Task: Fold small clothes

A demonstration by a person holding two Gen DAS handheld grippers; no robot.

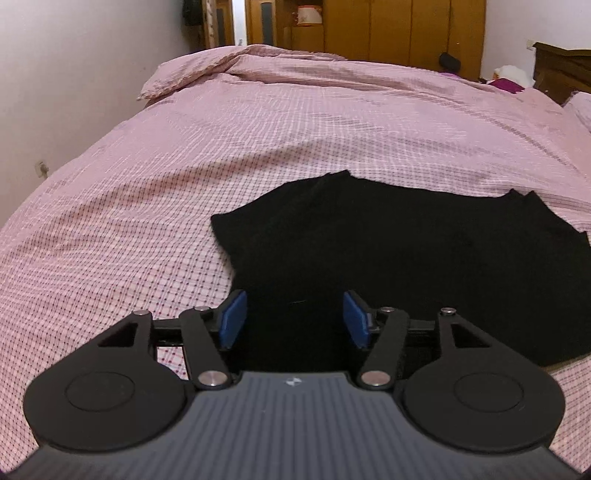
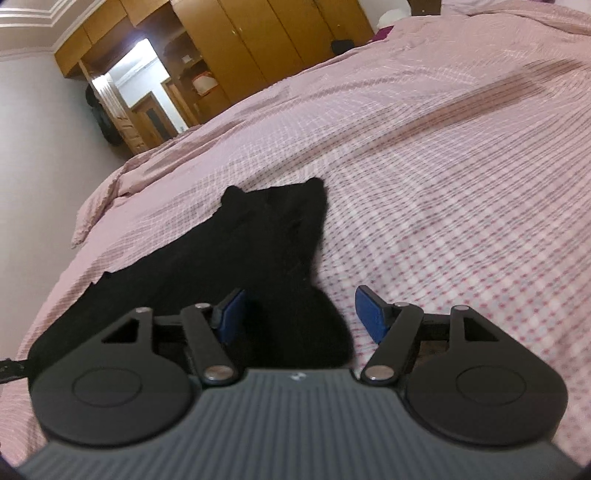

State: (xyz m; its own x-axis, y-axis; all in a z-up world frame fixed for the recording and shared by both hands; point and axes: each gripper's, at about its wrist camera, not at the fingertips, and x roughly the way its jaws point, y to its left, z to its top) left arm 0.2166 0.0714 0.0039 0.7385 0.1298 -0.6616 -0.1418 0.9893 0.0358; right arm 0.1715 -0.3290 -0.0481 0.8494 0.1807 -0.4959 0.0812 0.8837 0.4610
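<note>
A small black garment lies flat on the pink checked bed cover. My left gripper is open, its blue pads wide apart low over the garment's near left part. In the right wrist view the same black garment stretches away to the left. My right gripper is open over the garment's near right edge, with the left pad over black cloth and the right pad over the bed cover. Nothing is held.
The bed cover is bunched in a fold at the far left corner. Wooden wardrobes stand behind the bed. A dark headboard and pillow are at the far right. A white wall runs along the left.
</note>
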